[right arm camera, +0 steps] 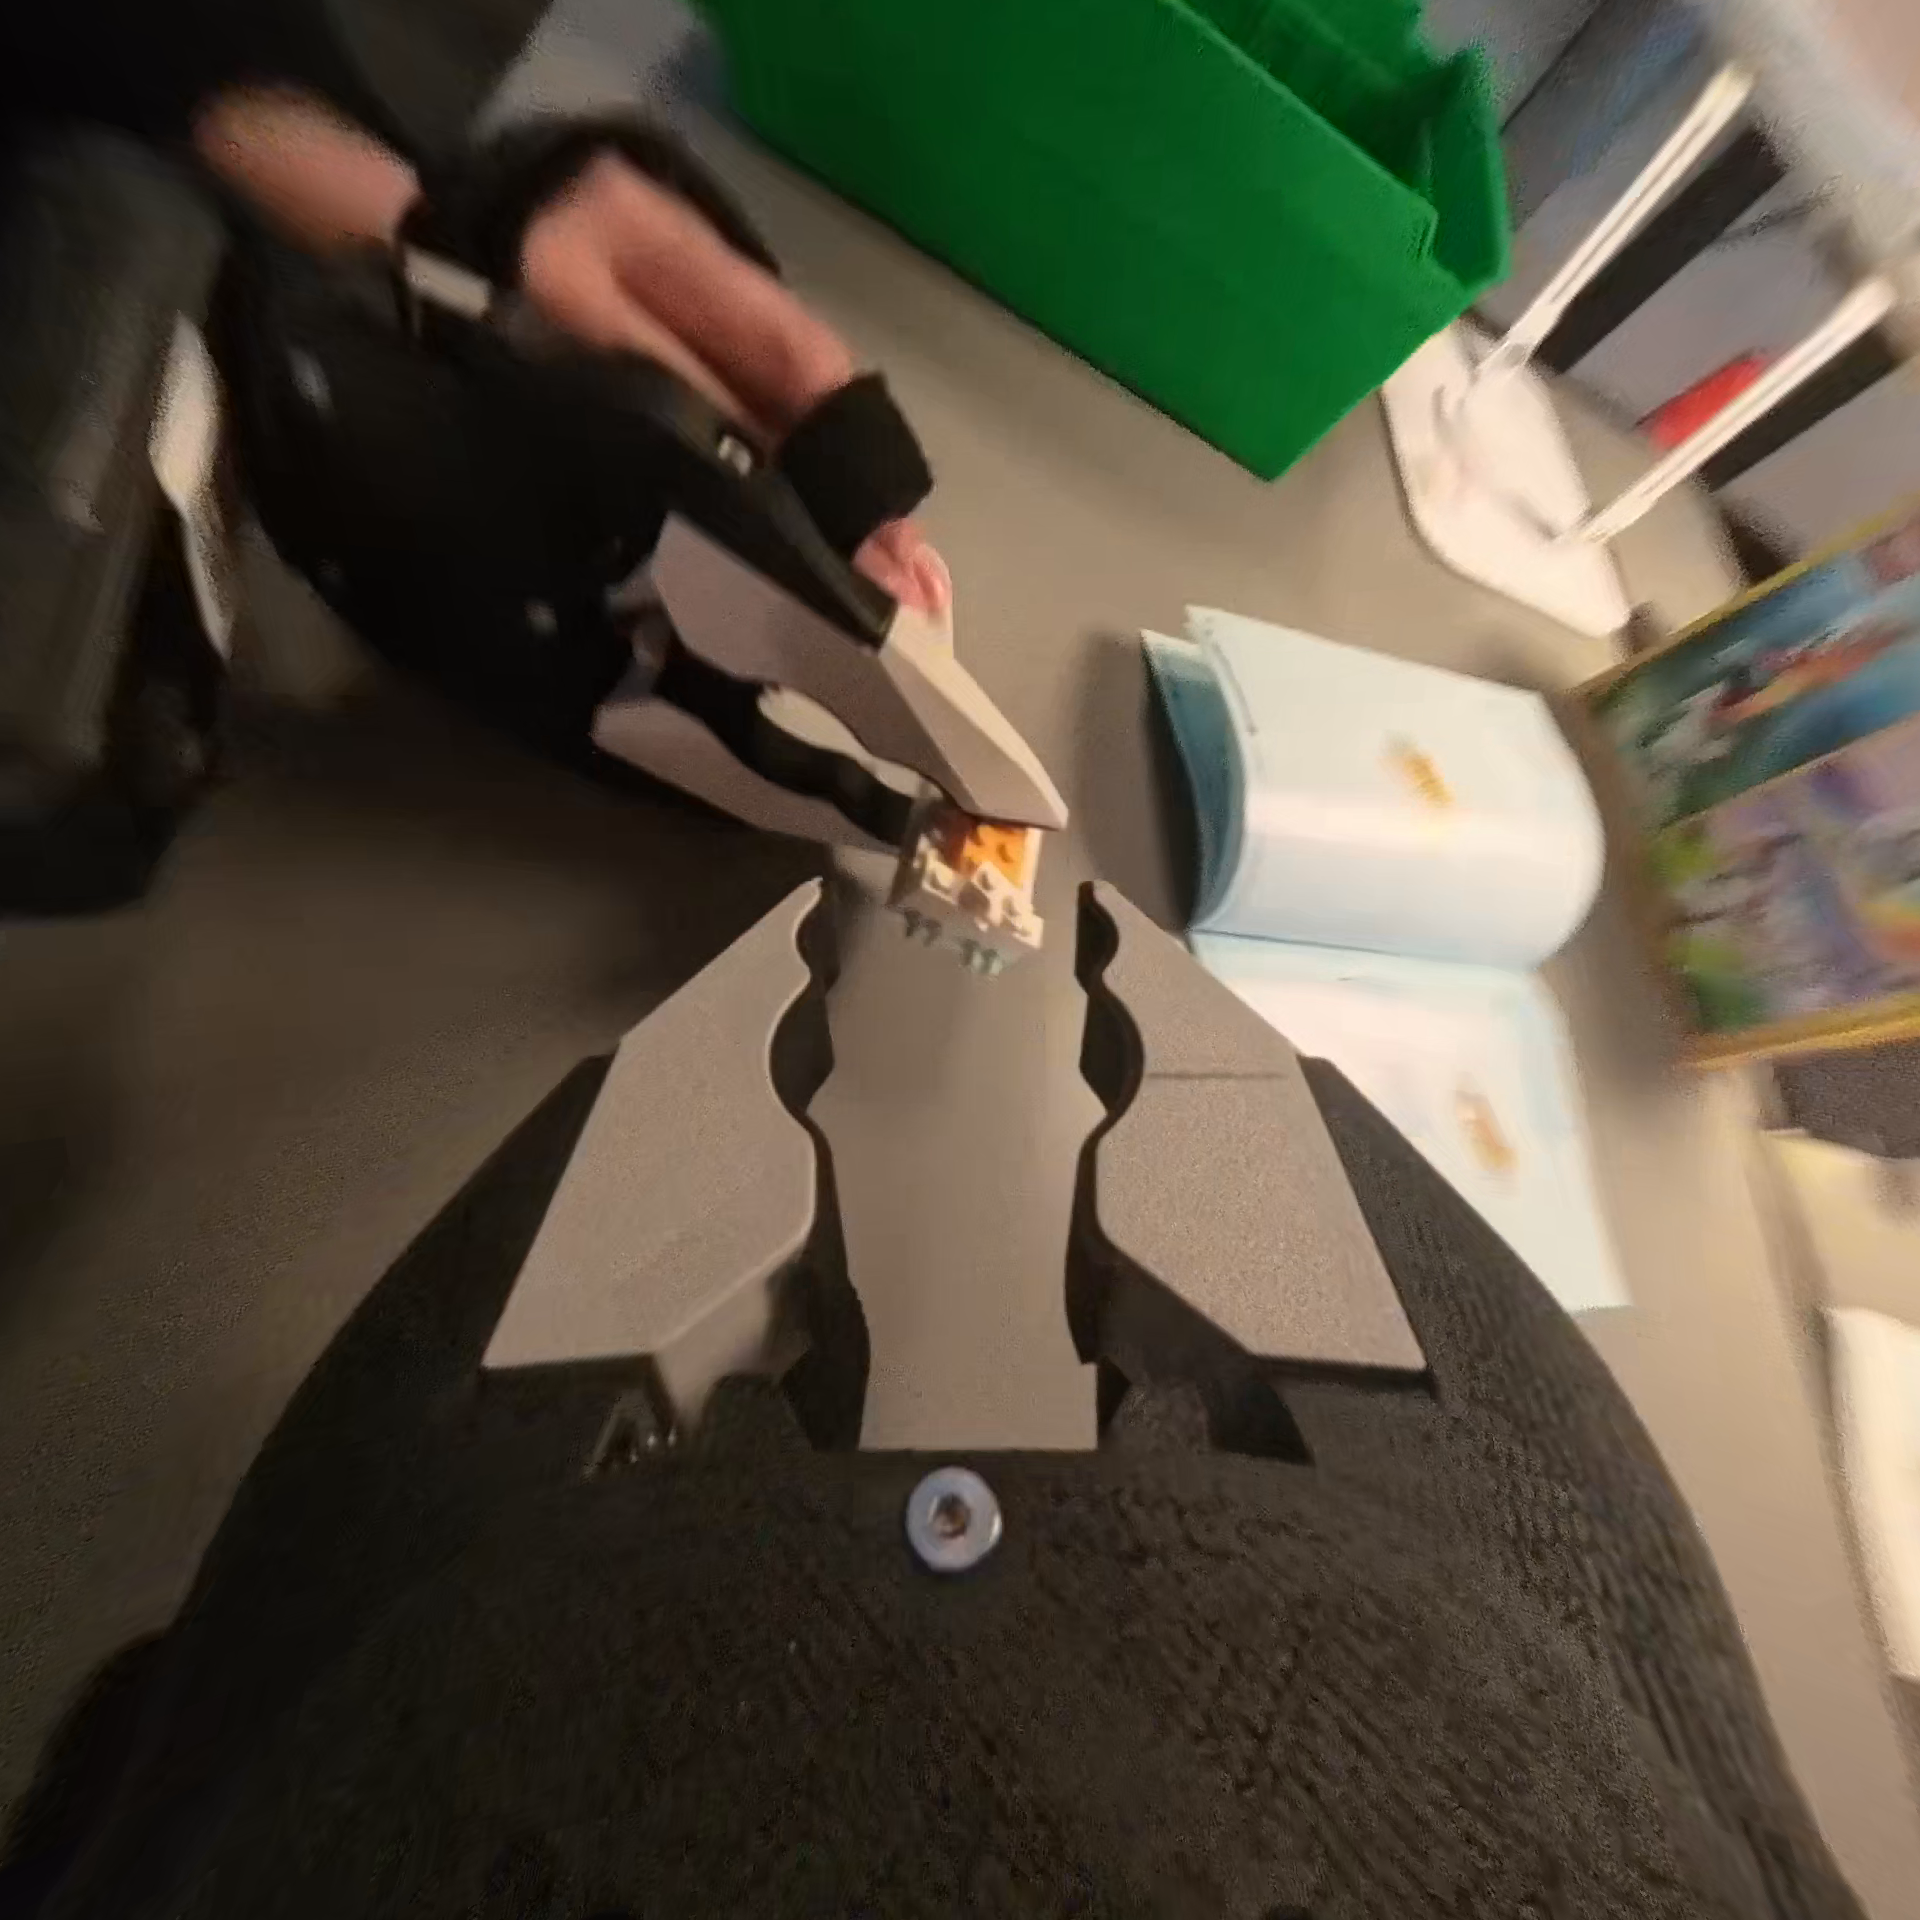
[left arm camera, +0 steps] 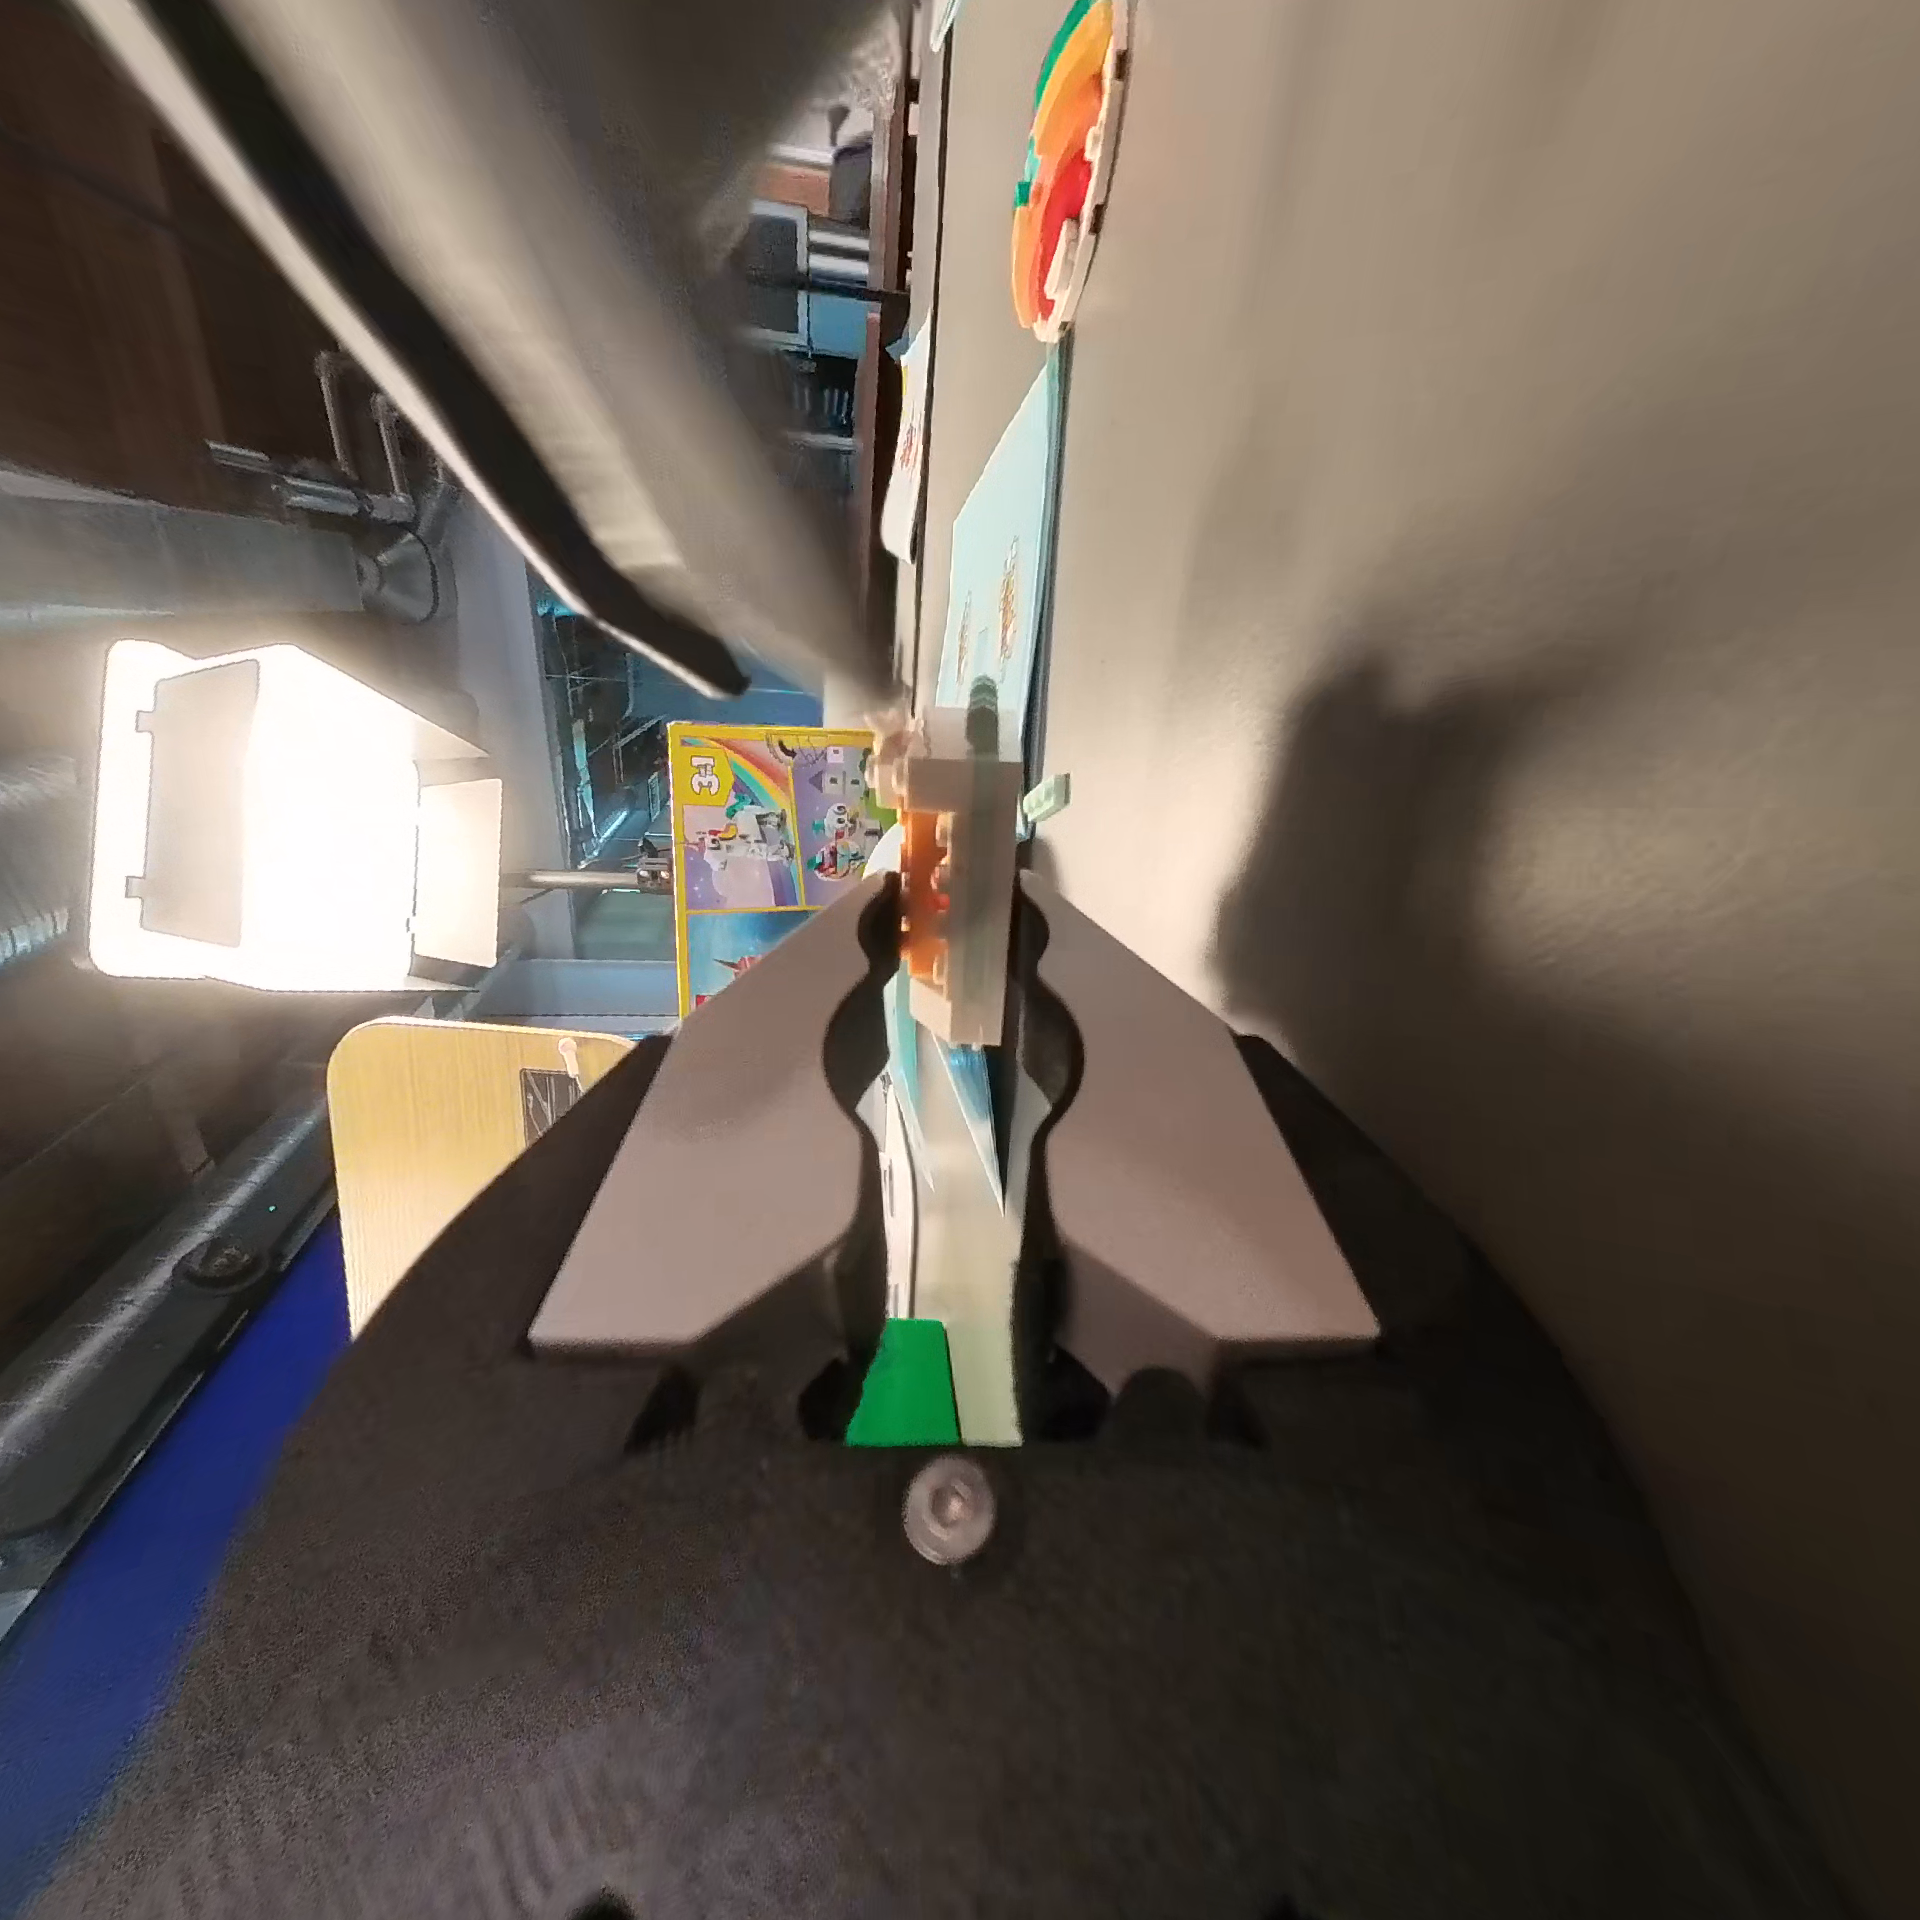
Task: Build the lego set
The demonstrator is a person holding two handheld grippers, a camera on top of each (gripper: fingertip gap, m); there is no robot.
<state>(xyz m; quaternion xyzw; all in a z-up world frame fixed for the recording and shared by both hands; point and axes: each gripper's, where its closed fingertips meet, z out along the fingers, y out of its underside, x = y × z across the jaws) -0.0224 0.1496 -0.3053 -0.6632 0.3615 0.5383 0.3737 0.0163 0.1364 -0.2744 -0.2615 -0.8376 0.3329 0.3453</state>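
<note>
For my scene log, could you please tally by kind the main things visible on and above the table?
Claws: 2, left, right
Lego assemblies: 2, white-and-orange one held, round orange one
Instruction booklets: 1
Lego boxes: 1
Green bins: 1
Total: 7

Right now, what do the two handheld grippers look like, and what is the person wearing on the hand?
Both grippers share one design: the right gripper and left gripper each have a rough black body, a silver screw at its centre, and two matte grey fingers with wavy, notched inner edges tapering to points. The hand wears a black fingerless glove with a dark sleeve behind. No cables show.
</note>
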